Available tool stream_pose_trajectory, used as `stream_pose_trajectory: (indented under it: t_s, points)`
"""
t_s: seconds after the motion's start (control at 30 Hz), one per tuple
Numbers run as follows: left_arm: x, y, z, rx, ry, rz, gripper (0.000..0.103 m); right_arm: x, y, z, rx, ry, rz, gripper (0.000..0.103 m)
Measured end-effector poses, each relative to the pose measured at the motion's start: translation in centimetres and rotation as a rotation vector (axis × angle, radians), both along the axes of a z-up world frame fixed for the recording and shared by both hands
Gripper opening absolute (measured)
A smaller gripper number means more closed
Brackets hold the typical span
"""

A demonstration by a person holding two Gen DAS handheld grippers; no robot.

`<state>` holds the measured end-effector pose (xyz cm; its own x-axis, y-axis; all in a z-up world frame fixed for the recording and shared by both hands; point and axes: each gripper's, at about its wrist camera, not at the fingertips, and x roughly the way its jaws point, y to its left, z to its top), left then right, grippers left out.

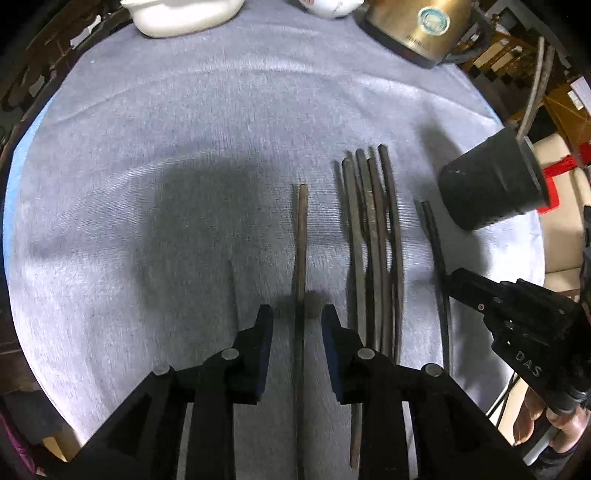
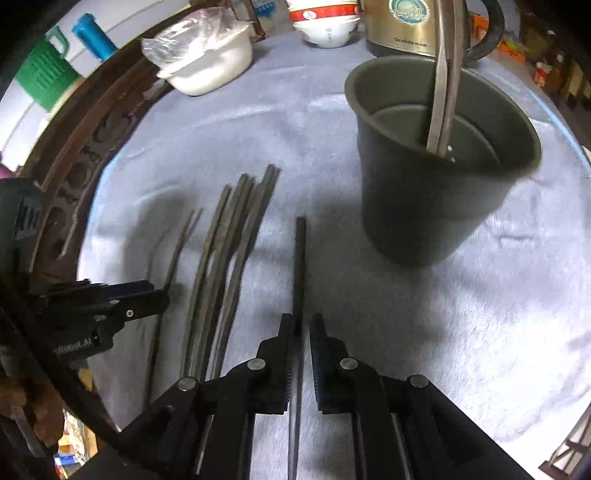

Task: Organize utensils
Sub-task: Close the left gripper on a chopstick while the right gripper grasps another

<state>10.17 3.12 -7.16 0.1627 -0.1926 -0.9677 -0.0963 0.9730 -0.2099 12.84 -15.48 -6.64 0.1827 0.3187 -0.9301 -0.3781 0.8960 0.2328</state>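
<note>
While both tools point down at the grey cloth (image 1: 147,147), we see our left gripper (image 1: 297,317) with jaws apart astride a brown chopstick (image 1: 301,236), pads clear of it. Our right gripper (image 2: 303,326) straddles a dark chopstick (image 2: 300,258); whether it grips, we cannot tell. Between them lies a chopstick bundle (image 2: 229,236). Farther off stands the dark cup (image 2: 424,206) holding two chopsticks, then a kettle (image 2: 410,26).
</note>
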Motion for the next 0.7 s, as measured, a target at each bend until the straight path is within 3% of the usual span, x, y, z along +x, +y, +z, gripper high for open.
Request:
stream_pose_trajectory:
  t_s: [0.07, 0.1, 0.27, 0.5, 0.7]
  points:
    - [0.6, -0.3, 0.3, 0.015, -0.007, -0.008, 0.021, 0.5, 0.6, -0.6, -0.01, 0.026, -0.002, 0.015]
    - [0.7, -0.3, 0.2, 0.024, 0.003, -0.022, 0.006, 0.5, 1.2, -0.9, -0.036, 0.031, 0.01, 0.015]
    - [0.6, 0.5, -0.2, -0.008, 0.017, -0.034, 0.005, 0.1, 2.4, -1.1, -0.106, 0.005, 0.081, 0.008]
    - [1.3, 2.9, -0.7, -0.067, 0.104, -0.015, 0.005, -0.2, 3.4, -1.5, -0.19, 0.031, 0.187, 0.008]
    - [3.0, 3.7, -0.5, -0.085, 0.087, -0.008, 0.005, -0.3, 4.6, -1.5, -0.21, 0.016, 0.219, 0.007]
